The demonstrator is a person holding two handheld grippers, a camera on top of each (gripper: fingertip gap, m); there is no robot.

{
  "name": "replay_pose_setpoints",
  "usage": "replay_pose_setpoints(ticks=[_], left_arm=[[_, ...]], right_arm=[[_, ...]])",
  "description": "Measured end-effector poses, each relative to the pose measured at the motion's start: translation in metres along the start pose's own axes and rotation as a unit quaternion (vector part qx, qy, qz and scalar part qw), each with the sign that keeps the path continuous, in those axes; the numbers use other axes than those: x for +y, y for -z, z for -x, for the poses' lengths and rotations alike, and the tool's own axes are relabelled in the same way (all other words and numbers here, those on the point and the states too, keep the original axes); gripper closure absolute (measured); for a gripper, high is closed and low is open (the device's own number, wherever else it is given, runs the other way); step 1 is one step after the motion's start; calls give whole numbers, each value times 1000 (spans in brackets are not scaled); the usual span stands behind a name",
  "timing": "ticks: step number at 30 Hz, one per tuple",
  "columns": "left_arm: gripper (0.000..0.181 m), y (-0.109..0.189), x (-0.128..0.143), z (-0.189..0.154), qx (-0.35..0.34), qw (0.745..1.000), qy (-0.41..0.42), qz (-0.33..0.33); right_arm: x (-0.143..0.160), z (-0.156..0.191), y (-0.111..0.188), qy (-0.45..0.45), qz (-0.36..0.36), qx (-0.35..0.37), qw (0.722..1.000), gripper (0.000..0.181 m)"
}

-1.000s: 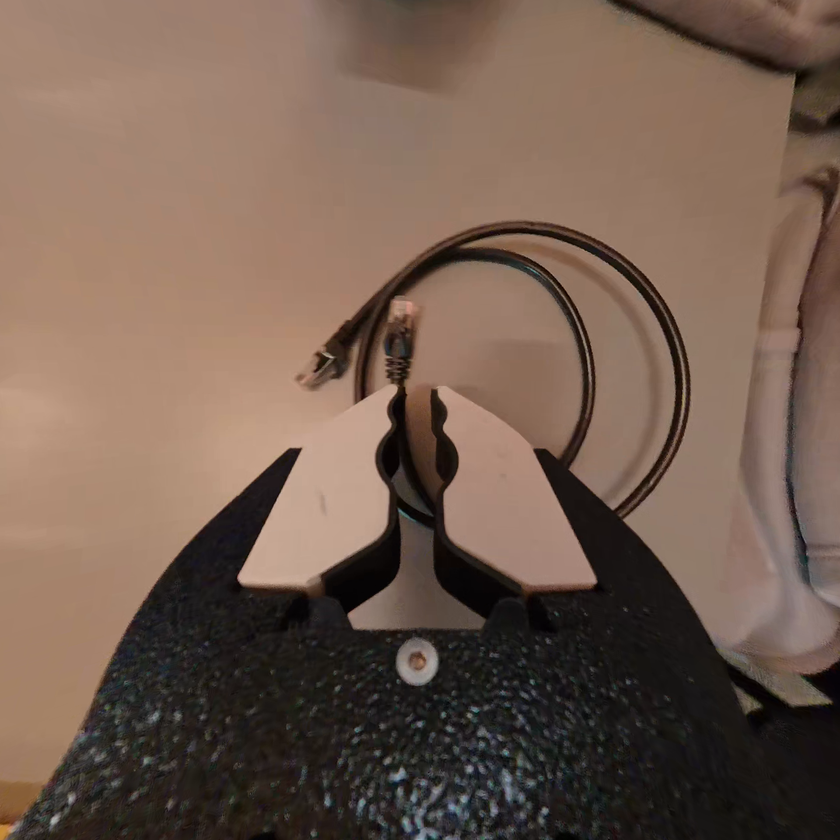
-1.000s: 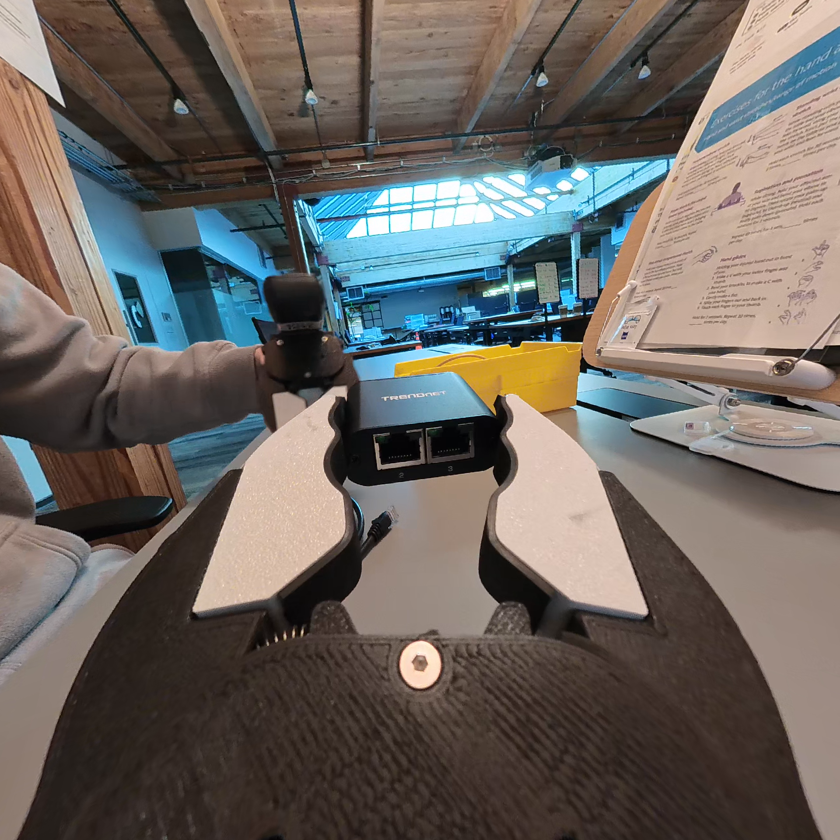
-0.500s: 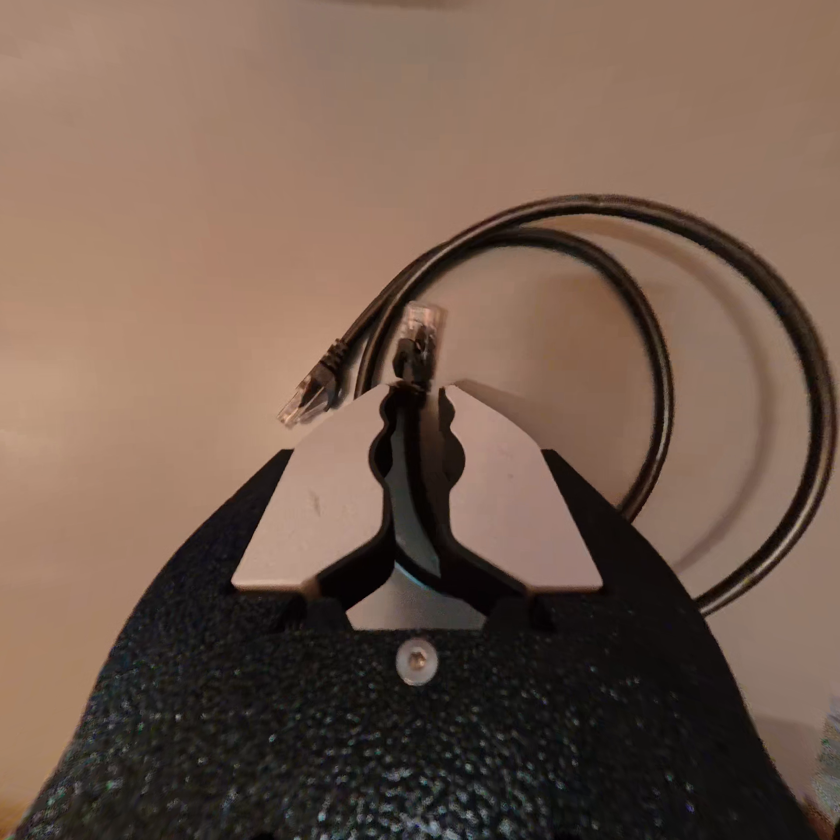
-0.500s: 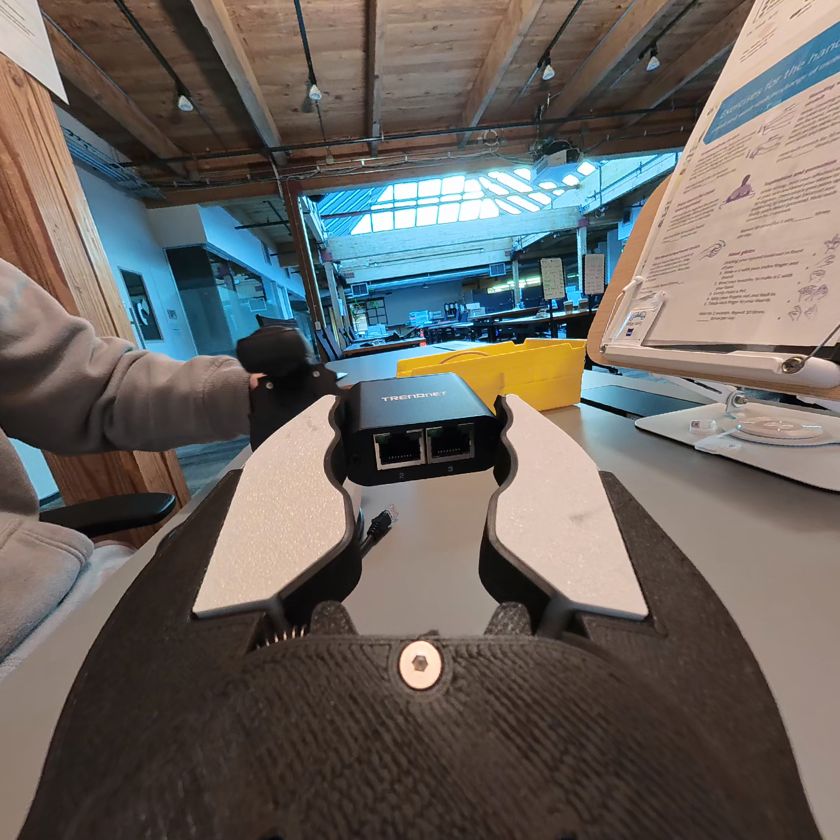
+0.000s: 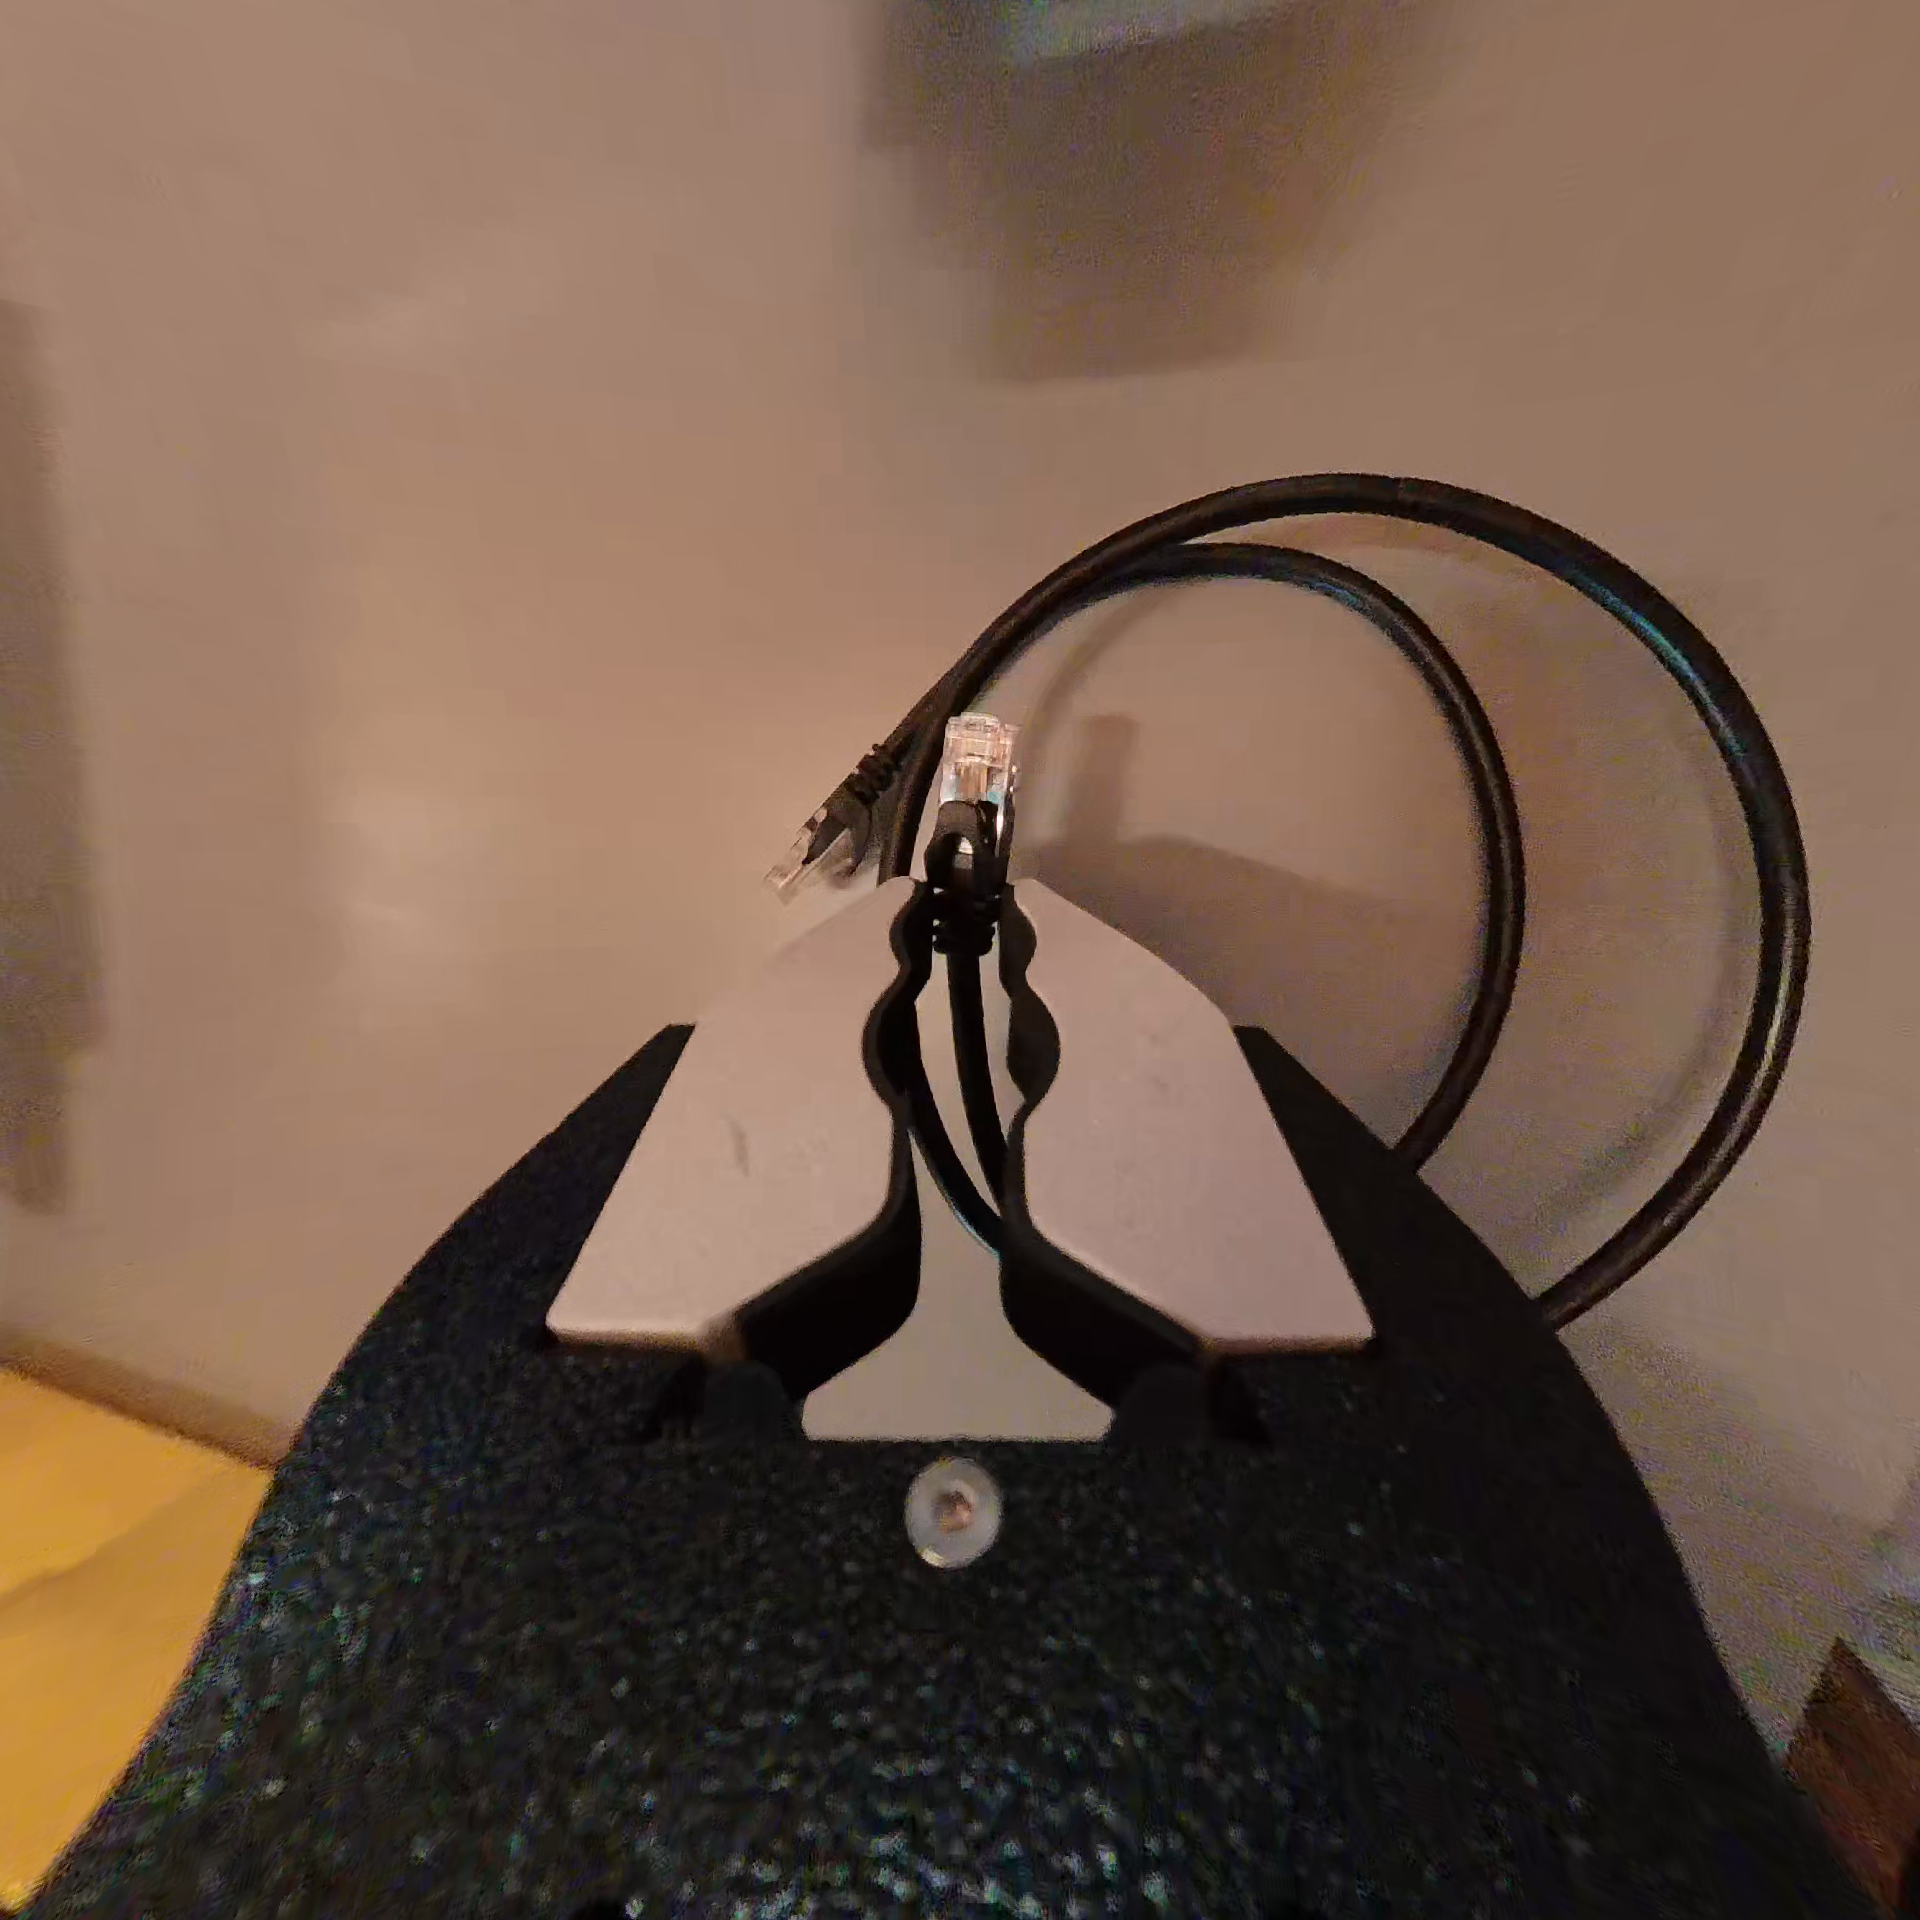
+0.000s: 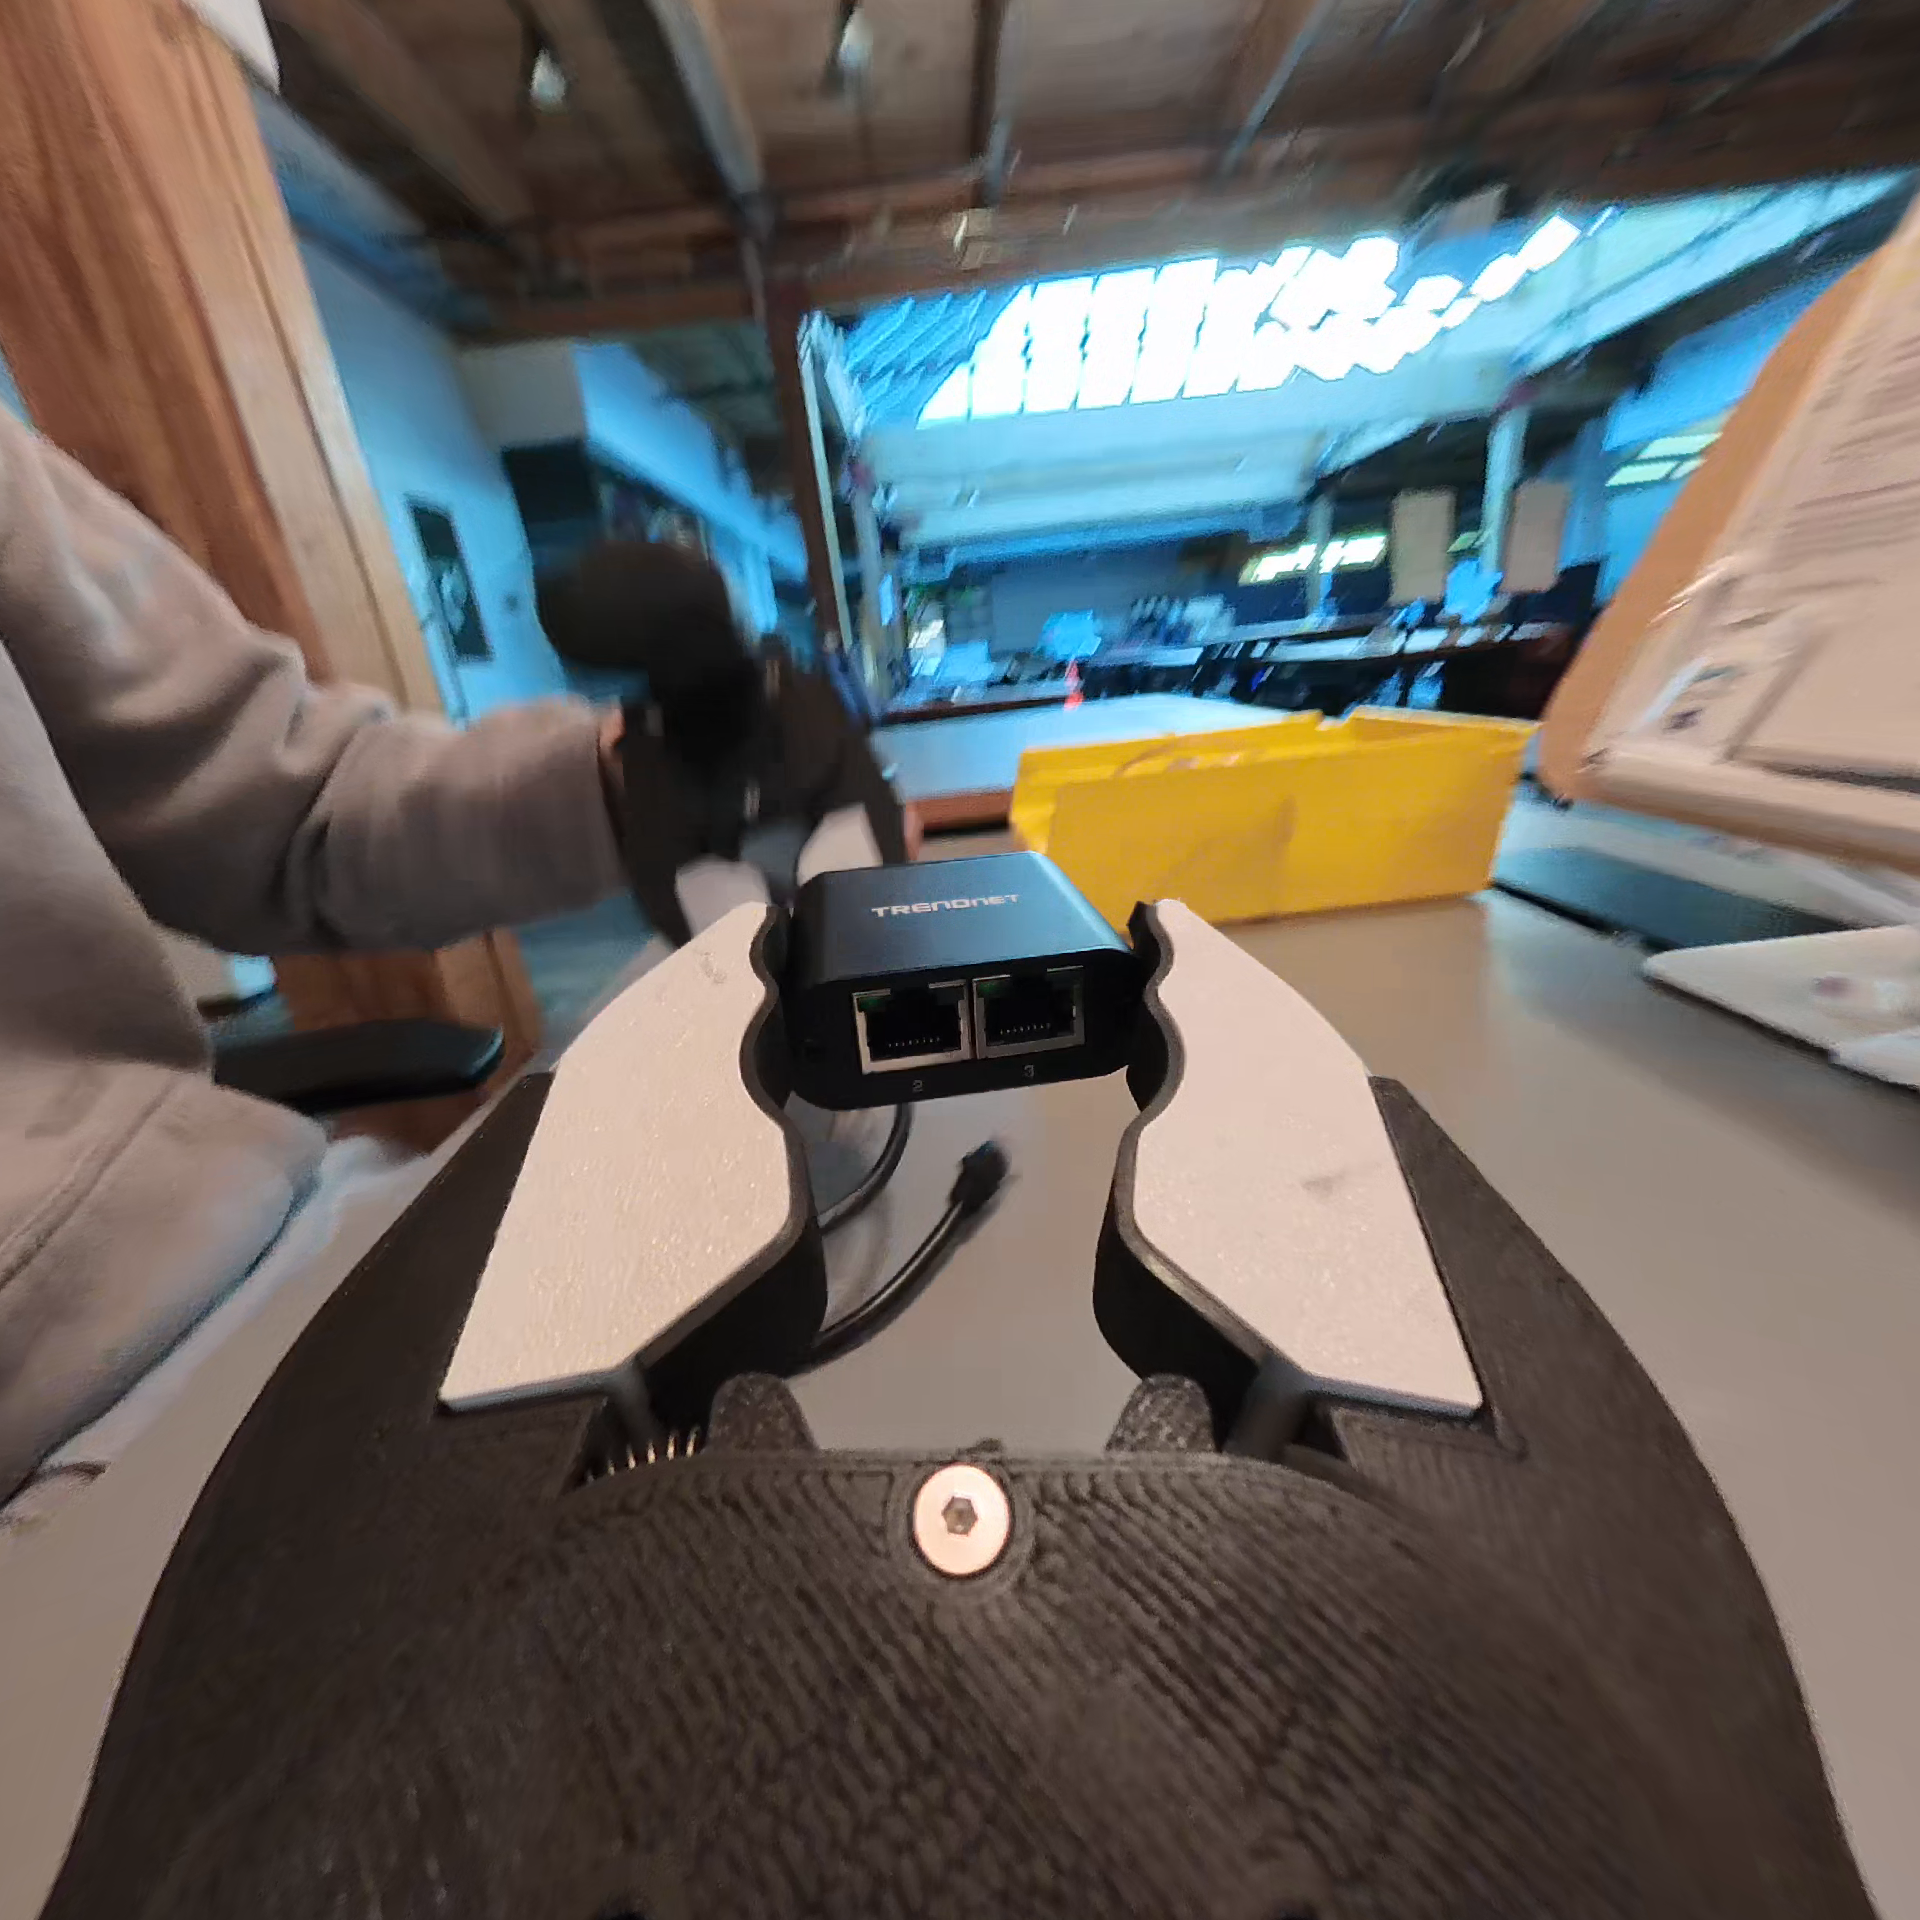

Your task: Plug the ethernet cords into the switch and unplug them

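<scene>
Over grey table (image 6: 1558, 1143), switch (image 6: 961, 977) ports face right gripper (image 6: 956, 997).

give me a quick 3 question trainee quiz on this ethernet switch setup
1. True or false: both ports on the face of the switch that the right wrist view shows are empty.
2. What is the left gripper shut on? A) the switch B) the ethernet cord just behind its plug C) the yellow bin
3. Fill in: the right gripper grips the switch by its two ____.

Key
1. True: no plug sits in either port.
2. B: the clear plug sticks out past the fingers.
3. Sides: one finger presses each side, with the ports facing the camera.
</scene>
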State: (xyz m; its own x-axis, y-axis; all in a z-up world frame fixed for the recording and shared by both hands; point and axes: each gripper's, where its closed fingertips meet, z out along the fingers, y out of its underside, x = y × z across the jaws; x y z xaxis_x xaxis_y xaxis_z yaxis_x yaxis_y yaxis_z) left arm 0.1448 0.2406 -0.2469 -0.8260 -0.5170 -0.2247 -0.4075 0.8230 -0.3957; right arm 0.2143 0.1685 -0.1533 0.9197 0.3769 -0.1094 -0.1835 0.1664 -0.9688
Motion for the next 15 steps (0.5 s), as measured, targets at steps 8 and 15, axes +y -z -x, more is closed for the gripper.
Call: replay_pose_setpoints(ticks=[8,15], left_arm=[[170,45,-35,38,-53,999,5,-3],[170,45,-55,37,-30,999,15,-9]], right_arm=[[2,9,-12,-9,-8,-25,1000,118],[2,7,-11,-8,-13,-23,1000,118]])
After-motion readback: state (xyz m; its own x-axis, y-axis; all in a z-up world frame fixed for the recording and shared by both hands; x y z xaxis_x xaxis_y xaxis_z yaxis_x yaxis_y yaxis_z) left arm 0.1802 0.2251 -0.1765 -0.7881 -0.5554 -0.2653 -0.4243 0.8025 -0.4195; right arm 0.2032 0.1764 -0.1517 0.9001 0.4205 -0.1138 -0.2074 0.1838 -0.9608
